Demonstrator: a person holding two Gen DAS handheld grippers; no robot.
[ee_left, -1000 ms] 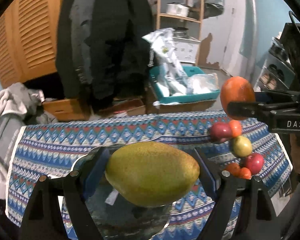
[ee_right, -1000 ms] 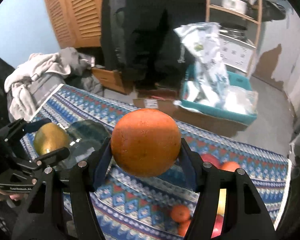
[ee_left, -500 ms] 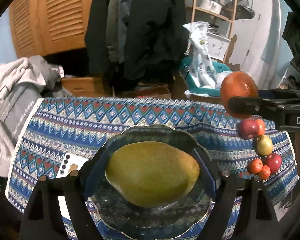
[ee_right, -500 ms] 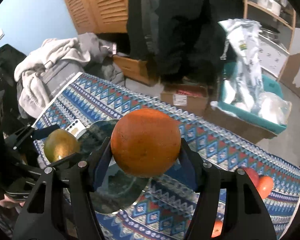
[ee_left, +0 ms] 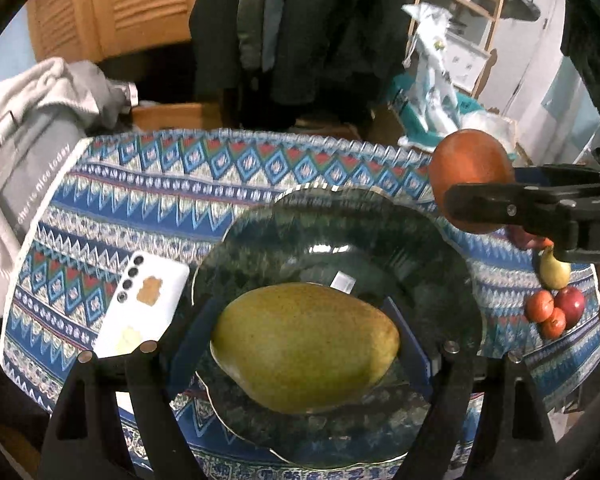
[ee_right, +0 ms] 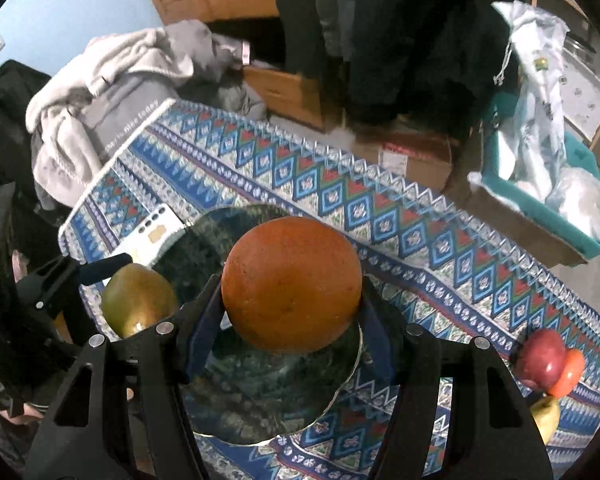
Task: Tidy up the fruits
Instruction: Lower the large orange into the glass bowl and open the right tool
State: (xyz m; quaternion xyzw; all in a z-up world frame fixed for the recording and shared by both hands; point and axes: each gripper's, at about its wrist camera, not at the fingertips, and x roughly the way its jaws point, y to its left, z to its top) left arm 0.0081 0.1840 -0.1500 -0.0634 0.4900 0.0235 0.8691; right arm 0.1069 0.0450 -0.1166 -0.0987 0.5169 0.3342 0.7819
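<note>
Left gripper (ee_left: 304,354) clamped on a large yellow-green oval mango (ee_left: 305,347), jaws set wide, blue pads pressed against both ends. Held above the dark green glass plate with scalloped rim (ee_left: 380,224); contact between fruit and plate not clear from the frames. Right gripper (ee_right: 291,304) closed at a moderate width on a round orange (ee_right: 291,284), pads tight on its two sides, hovering over the same plate (ee_right: 260,400). Seen from the left wrist view, orange (ee_left: 470,164) poised over the plate's far right edge, right gripper's black finger crossing in front of it. Seen from the right wrist view, mango (ee_right: 138,300) near the plate's left edge, with the left gripper (ee_right: 112,280) around it. Plate resting on a bench covered by a blue patterned cloth with zigzag bands (ee_left: 160,184). White phone lying face down (ee_left: 142,306) just beside the plate's left rim. Cluster of small fruits well apart at the cloth's right end: a red apple (ee_left: 570,306), a yellow-green pear (ee_left: 554,272), small orange-red fruits (ee_left: 546,314). Heap of grey clothing (ee_right: 112,80) past the bench's left end.
</note>
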